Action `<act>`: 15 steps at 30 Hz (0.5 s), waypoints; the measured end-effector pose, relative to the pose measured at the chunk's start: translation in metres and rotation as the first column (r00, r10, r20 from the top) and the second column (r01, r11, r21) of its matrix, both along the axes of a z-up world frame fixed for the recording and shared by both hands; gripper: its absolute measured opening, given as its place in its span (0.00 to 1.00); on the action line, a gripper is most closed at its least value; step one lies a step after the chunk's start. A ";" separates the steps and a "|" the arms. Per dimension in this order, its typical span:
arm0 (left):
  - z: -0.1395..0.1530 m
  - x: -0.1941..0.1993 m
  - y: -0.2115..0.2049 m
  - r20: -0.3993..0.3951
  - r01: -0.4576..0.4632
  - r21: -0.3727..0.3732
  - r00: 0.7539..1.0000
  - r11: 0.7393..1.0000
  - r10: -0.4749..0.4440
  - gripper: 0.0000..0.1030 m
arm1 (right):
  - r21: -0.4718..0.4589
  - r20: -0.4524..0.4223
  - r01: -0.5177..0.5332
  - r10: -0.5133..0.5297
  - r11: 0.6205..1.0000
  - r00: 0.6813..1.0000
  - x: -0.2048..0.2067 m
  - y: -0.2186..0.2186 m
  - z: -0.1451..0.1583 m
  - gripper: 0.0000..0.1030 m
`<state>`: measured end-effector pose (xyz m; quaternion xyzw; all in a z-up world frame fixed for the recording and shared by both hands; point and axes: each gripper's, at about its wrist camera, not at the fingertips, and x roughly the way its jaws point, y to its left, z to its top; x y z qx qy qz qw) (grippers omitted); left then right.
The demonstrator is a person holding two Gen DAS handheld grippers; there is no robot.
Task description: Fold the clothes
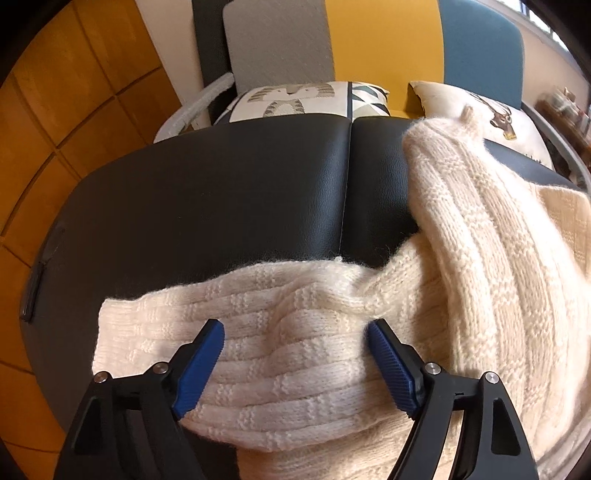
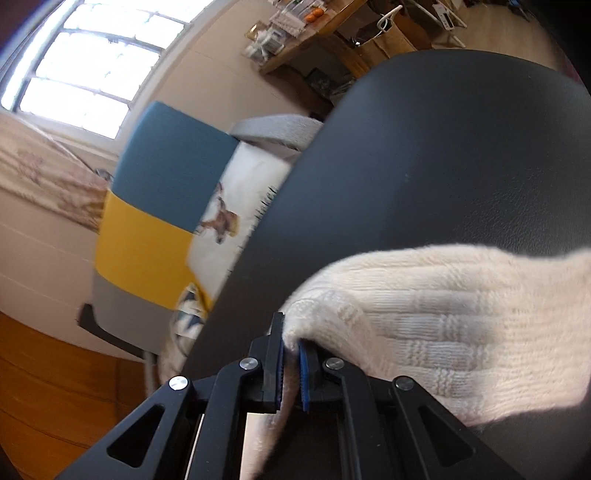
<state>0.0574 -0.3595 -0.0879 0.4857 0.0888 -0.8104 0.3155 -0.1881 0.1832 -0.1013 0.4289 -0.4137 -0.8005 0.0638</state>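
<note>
A cream knitted sweater (image 1: 461, 266) lies on a black leather surface (image 1: 221, 192). One sleeve (image 1: 258, 332) stretches left across the near edge. Above that sleeve my left gripper (image 1: 295, 328) stands wide open, its blue pads (image 1: 201, 365) on either side of the knit and not pressing it. In the right wrist view my right gripper (image 2: 291, 339) is shut on a pinched edge of the sweater (image 2: 443, 332), which trails off to the right over the black surface (image 2: 443, 166).
Behind the black surface stands a grey, yellow and blue sofa (image 1: 384, 48) with printed cushions (image 1: 291, 99). A wooden floor (image 1: 55, 122) lies to the left. A window (image 2: 85, 70) and a cluttered shelf (image 2: 295, 29) show in the right wrist view.
</note>
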 end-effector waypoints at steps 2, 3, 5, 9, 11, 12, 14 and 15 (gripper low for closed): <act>-0.001 0.002 0.002 -0.015 -0.012 -0.015 1.000 1.000 0.011 0.80 | 0.075 0.033 -0.054 0.052 0.996 0.998 -0.006 -0.003 -0.007 0.07; -0.002 0.003 0.003 -0.024 -0.019 -0.019 1.000 1.000 0.018 0.81 | 0.124 0.051 -0.072 0.066 0.990 0.996 -0.009 -0.007 -0.007 0.08; -0.003 0.007 0.003 -0.041 -0.033 -0.019 0.999 0.999 0.033 0.83 | 0.167 0.069 -0.106 0.096 0.980 0.993 -0.009 -0.008 -0.009 0.16; -0.002 0.015 -0.001 -0.071 -0.064 0.039 0.995 0.997 0.067 0.84 | 0.065 0.102 -0.057 0.050 0.996 0.994 0.000 0.018 -0.017 0.21; -0.001 0.021 0.000 -0.084 -0.064 0.068 0.994 0.996 0.069 0.84 | 0.018 0.147 -0.027 0.024 0.999 0.989 0.006 0.034 -0.021 0.21; 0.000 0.024 0.001 -0.089 -0.059 0.076 0.994 0.995 0.065 0.84 | 0.018 0.167 -0.025 0.022 1.000 0.986 0.014 0.037 -0.020 0.22; 0.002 0.030 0.006 -0.099 -0.042 0.089 0.994 0.995 0.050 0.84 | 0.020 0.207 -0.023 0.018 1.000 0.978 0.029 0.042 -0.019 0.25; 0.004 0.033 0.009 -0.109 -0.029 0.091 0.993 0.995 0.039 0.84 | 0.037 0.222 -0.079 0.069 0.996 0.973 0.038 0.036 -0.015 0.25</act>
